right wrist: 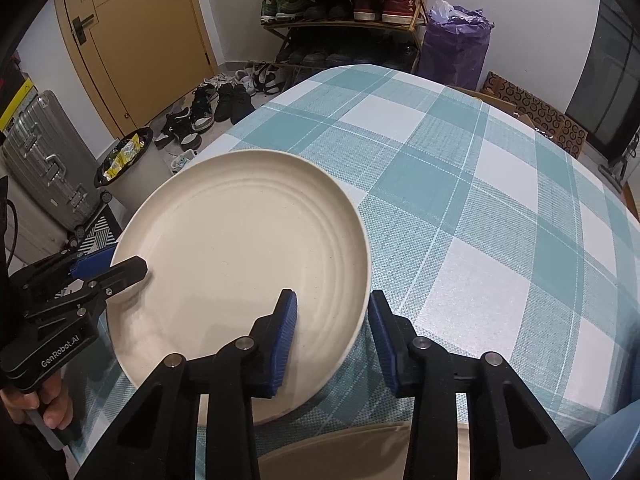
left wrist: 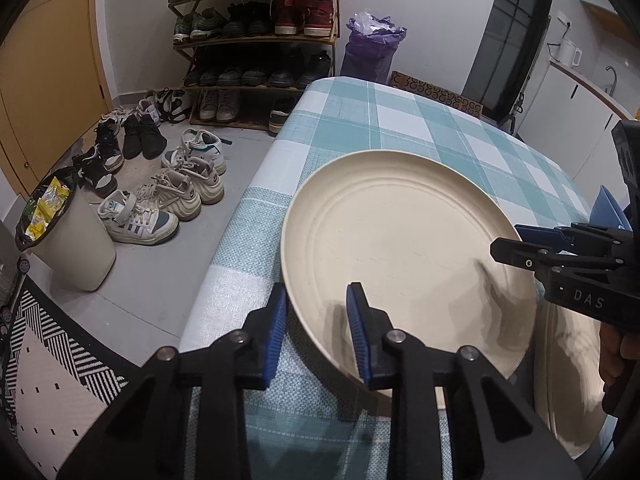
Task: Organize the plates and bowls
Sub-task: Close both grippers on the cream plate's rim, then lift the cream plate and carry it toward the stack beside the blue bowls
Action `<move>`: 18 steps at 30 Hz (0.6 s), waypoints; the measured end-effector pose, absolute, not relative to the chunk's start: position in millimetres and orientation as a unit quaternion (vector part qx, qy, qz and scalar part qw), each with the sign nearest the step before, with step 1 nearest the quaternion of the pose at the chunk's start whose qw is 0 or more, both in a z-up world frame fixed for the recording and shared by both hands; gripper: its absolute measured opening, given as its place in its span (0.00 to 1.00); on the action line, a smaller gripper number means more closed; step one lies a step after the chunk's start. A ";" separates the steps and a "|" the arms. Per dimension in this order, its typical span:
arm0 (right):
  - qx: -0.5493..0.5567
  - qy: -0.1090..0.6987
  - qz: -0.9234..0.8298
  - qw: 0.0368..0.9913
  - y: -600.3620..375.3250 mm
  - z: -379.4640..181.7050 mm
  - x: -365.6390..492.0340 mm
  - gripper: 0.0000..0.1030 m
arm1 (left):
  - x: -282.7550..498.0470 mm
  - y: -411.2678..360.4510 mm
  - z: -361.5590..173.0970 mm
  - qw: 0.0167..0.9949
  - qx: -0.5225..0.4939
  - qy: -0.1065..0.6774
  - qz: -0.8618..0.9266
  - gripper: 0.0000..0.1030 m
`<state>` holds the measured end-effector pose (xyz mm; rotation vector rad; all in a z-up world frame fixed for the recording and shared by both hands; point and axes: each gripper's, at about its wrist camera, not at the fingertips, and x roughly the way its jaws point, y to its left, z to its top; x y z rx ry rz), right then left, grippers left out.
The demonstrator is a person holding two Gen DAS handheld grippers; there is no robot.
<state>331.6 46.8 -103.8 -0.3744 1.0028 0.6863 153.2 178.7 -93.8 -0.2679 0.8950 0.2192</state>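
Left jaws: we see the left gripper [left wrist: 316, 332] low in the left wrist view, its blue pads standing either side of the near-left rim of the cream plate [left wrist: 404, 256]; a slim gap shows between pads and rim, so we read them as not yet pressing.
Right jaws: the right gripper [right wrist: 332, 336] sits low centre in the right wrist view, straddling the plate's right rim, one pad over the plate's inner face and the other outside it, also with a gap showing.
Each seen from the other: in the left wrist view the right gripper reaches in from the right edge onto the plate's rim; in the right wrist view the left gripper comes in at lower left, held by a hand [right wrist: 36, 404].
Plate: it lies centre frame on the counter [left wrist: 384, 120], near the counter's left edge, and overlaps a second cream plate [left wrist: 572, 376] at lower right of the left wrist view.
Counter: we see a teal and white checked cloth covering it.
Beyond the counter: a shoe rack [left wrist: 256, 36] stands upper centre, loose shoes [left wrist: 168, 196] lie on the floor to its lower left, a lined bin [left wrist: 68, 236] stands at left, and a purple bag [left wrist: 372, 48] sits to the right of the rack.
Far left, right wrist view: a silver suitcase [right wrist: 44, 164].
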 end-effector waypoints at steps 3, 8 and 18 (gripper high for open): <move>-0.182 0.463 0.316 0.807 46.2 -103.7 330.1 0.29 | 151.8 179.4 -93.4 0.887 -0.129 0.431 0.108 0.24; -0.184 0.460 0.310 0.812 44.2 -104.0 330.4 0.25 | 150.1 179.7 -92.5 0.887 -0.127 0.431 0.108 0.21; -0.187 0.453 0.309 0.815 43.4 -102.5 327.1 0.23 | 147.0 178.4 -87.6 0.890 -0.125 0.424 0.112 0.21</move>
